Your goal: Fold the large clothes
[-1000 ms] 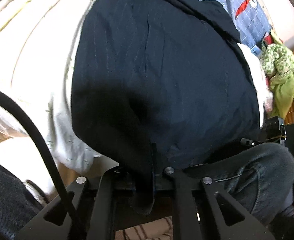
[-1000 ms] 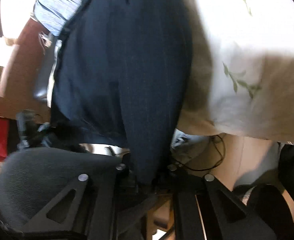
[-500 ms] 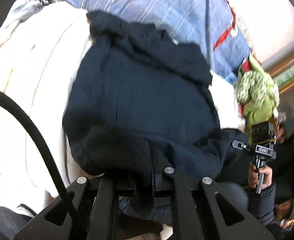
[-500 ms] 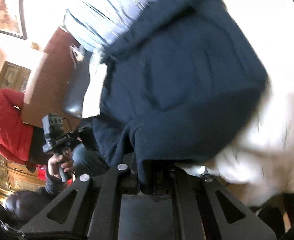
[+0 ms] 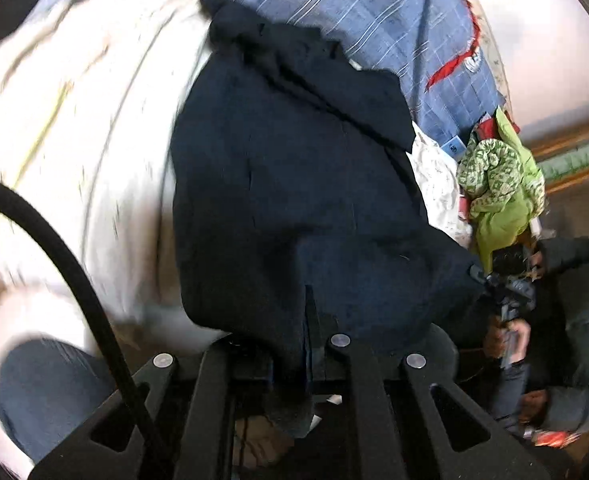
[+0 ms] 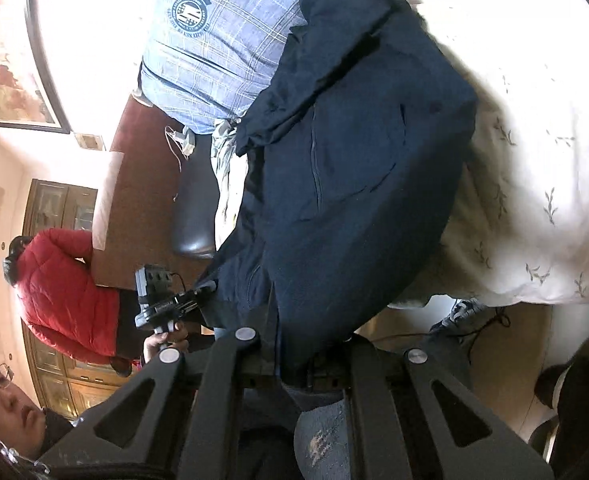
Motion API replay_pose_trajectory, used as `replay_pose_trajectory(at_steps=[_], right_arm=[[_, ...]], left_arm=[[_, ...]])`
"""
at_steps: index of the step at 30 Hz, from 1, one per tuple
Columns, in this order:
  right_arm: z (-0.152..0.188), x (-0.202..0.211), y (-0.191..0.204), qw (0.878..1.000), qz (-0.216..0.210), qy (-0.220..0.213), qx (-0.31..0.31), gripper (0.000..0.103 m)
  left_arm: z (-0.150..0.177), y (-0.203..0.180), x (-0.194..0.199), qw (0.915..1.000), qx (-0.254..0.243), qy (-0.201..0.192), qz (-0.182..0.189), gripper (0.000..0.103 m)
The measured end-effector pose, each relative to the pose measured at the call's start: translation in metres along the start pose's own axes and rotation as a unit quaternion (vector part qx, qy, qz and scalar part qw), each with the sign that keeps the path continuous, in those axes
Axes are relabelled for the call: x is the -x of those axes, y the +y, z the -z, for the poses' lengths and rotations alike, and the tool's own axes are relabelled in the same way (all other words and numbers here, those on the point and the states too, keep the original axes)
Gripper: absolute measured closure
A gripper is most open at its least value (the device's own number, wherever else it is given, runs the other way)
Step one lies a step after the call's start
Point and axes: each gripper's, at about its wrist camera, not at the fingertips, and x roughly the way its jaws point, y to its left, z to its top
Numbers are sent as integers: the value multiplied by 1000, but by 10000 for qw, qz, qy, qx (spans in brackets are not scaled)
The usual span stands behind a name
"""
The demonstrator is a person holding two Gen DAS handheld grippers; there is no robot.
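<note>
A large dark navy garment lies on a white bed cover, its near edge lifted off the bed. My left gripper is shut on that edge, with a flap of cloth hanging down between its black fingers. In the right wrist view the same navy garment shows a zip and pocket seams. My right gripper is shut on another part of its near edge. The far end, a crumpled collar or hood, rests against a blue checked pillow.
The white bed cover has a leaf print. A green patterned cloth lies at the bed's right. A black cable crosses the left view. A person in a red jacket stands by a brown headboard; a shoe lies on the floor.
Both grippers have risen, lifting the garment's near edge off the bed. More of the pillow, the room and the people has come into view.
</note>
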Motion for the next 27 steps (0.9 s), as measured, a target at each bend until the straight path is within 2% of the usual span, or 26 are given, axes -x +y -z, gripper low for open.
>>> replay_pose_trajectory(at_steps=[4,7,9,12,14,16,18,23,27], right_arm=[[-33,-2,22,9994,136,-115,312,95],[-61,0,43,9974,251,-267,615,95],[-83,1,55,9950,413,-430,805,95],[-116,-1,65,9940,426,-550,846,95],[-134,-2,69,9931,494,-582,886,95],[-157,-3,66,9943,514,-561,746,95],[-177,-6,64,9946,588,-515,685,95],[-229,-34,45,9984,452,-217,278,95],[-273,-63,16,9994,264,-28,-243,95]], left_arm=[[-30,-28,17,9956,-673,-586,-269,95],[-59,-57,27,9836,-1269,-1118,-628,95],[-84,-69,28,9768,-1444,-1361,-801,95],[-124,-71,23,9737,-1378,-1529,-975,95],[-151,-65,17,9761,-1198,-1498,-1019,94],[-178,-48,9,9852,-714,-1339,-792,94],[-208,-32,-2,9898,-396,-1193,-667,94],[-257,-9,-42,9947,55,-758,-699,92],[-293,17,-68,9945,327,-558,-824,90]])
